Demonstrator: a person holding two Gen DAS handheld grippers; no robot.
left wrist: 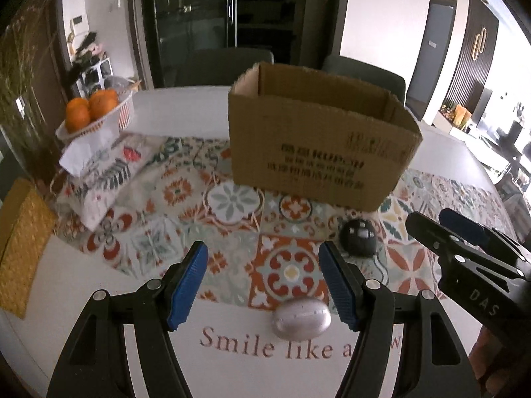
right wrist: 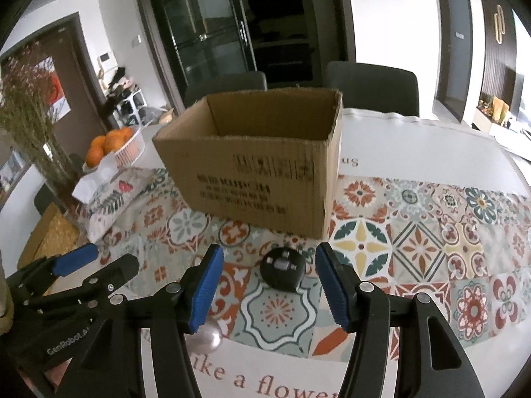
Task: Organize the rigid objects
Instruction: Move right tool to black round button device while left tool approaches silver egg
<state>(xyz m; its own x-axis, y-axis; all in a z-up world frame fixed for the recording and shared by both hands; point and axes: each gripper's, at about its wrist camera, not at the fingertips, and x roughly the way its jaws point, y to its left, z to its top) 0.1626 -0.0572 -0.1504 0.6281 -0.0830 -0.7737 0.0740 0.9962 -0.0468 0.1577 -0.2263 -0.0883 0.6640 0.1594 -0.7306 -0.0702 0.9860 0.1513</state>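
Hovering over targets: left tongs [left wrist: 264, 278] part-open, empty, pearly pink oval case [left wrist: 301, 316] near their right pad. Right tongs [right wrist: 267, 282] part-open, empty, framing round black gadget [right wrist: 282, 268]. Centre each, then close; open brown cardboard box [right wrist: 259, 165] sits beyond.

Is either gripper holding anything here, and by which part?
Nothing is held. The left gripper stands open above the silvery oval case; the right gripper stands open around the black round object, not touching it.

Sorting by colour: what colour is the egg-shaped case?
Silvery pink egg-shaped case; clearest in the left wrist view.
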